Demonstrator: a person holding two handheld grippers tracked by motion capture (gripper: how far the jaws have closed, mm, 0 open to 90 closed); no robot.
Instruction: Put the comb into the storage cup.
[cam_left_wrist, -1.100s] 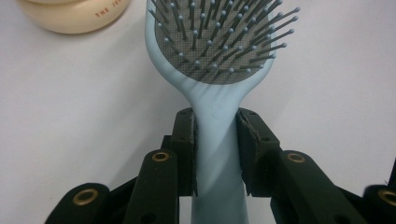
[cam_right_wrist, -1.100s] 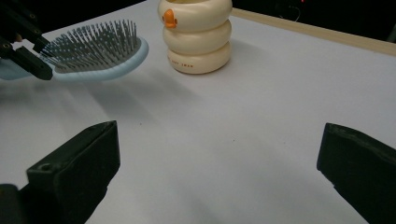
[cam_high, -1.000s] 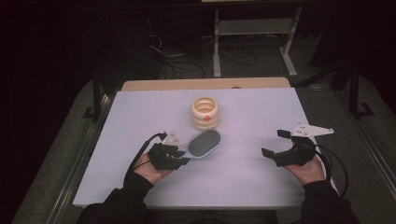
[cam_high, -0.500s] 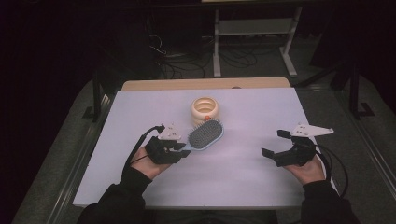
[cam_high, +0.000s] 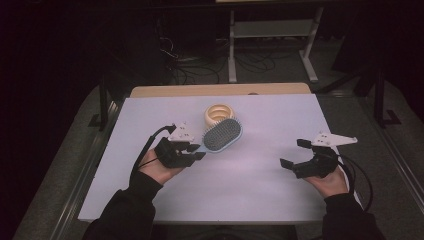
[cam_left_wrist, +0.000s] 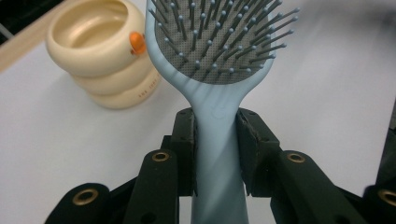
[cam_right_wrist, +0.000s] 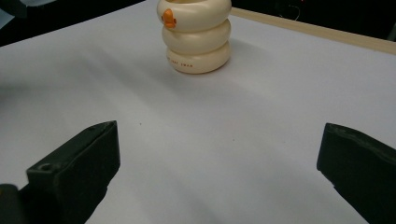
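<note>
hairbrush (cam_left_wrist: 219, 56) | left jaws clamp handle | right jaws apart | white table (cam_high: 260, 185) (dark room)

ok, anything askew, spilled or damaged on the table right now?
Nothing stands out. The hairbrush is clamped by its handle in the left gripper, bristles intact. The cream ring-shaped cup stands upright on the table. The right gripper is open.

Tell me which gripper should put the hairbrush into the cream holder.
Left. The left gripper already clamps the hairbrush handle right beside the cream holder; the right gripper is open and farther off.
</note>
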